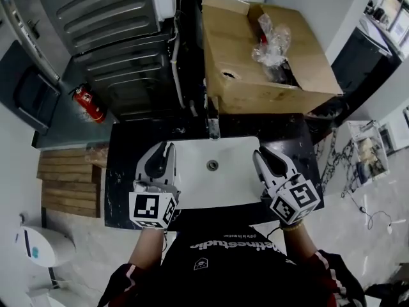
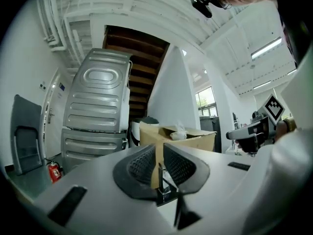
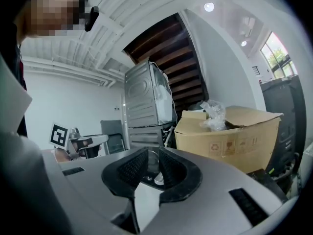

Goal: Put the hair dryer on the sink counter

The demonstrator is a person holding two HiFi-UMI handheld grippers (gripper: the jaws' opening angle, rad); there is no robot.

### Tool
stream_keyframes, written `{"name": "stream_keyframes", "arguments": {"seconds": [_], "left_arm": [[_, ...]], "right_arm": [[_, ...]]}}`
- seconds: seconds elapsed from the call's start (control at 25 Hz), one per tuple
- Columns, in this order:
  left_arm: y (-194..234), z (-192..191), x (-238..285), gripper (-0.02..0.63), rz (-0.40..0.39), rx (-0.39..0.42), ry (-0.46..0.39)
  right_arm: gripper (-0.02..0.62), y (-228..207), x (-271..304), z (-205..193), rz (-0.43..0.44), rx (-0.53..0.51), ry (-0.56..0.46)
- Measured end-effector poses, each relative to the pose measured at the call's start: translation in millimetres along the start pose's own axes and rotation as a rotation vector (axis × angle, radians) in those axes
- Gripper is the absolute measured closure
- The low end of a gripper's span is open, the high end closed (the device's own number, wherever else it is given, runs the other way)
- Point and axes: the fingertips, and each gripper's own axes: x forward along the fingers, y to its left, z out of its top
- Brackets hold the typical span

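Observation:
Both grippers hover over the white sink basin (image 1: pixel 236 185) set in the black counter (image 1: pixel 121 171). My left gripper (image 1: pixel 165 149) (image 2: pixel 159 152) is at the basin's left edge, its jaws a narrow gap apart with nothing between them. Over the basin's right edge, my right gripper (image 1: pixel 264 153) (image 3: pixel 152 154) is slightly open and also empty. Behind the counter stands an open cardboard box (image 1: pixel 307 62) (image 3: pixel 230 141) that holds a crumpled clear plastic bag (image 1: pixel 271 43) over something dark and red. No hair dryer shows plainly in any view.
A chrome faucet (image 1: pixel 213 123) rises at the back of the basin. A grey appliance (image 1: pixel 108 18) and a red fire extinguisher (image 1: pixel 89 104) are at the far left. A wooden pallet (image 1: pixel 67 181) lies on the floor left of the counter.

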Motion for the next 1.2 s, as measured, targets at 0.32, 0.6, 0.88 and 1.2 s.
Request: {"name": "stream_keyframes", "arguments": {"seconds": [0.32, 0.6, 0.88, 1.2], "left_arm": [[-38, 5, 8, 0.591, -0.086, 0.004, -0.014], [-35, -5, 8, 0.591, -0.091, -0.06, 0.027], [-32, -7, 6, 0.591, -0.082, -0.068, 0.032], [-27, -8, 2, 0.591, -0.065, -0.065, 0.034]], "right_arm": [[0.5, 7, -4, 14, -0.011, -0.029, -0.049], [0.511, 6, -6, 18, -0.014, -0.031, -0.056], [0.512, 5, -7, 20, -0.018, -0.031, -0.055], [0.526, 6, -5, 23, -0.013, -0.045, -0.065]]}}
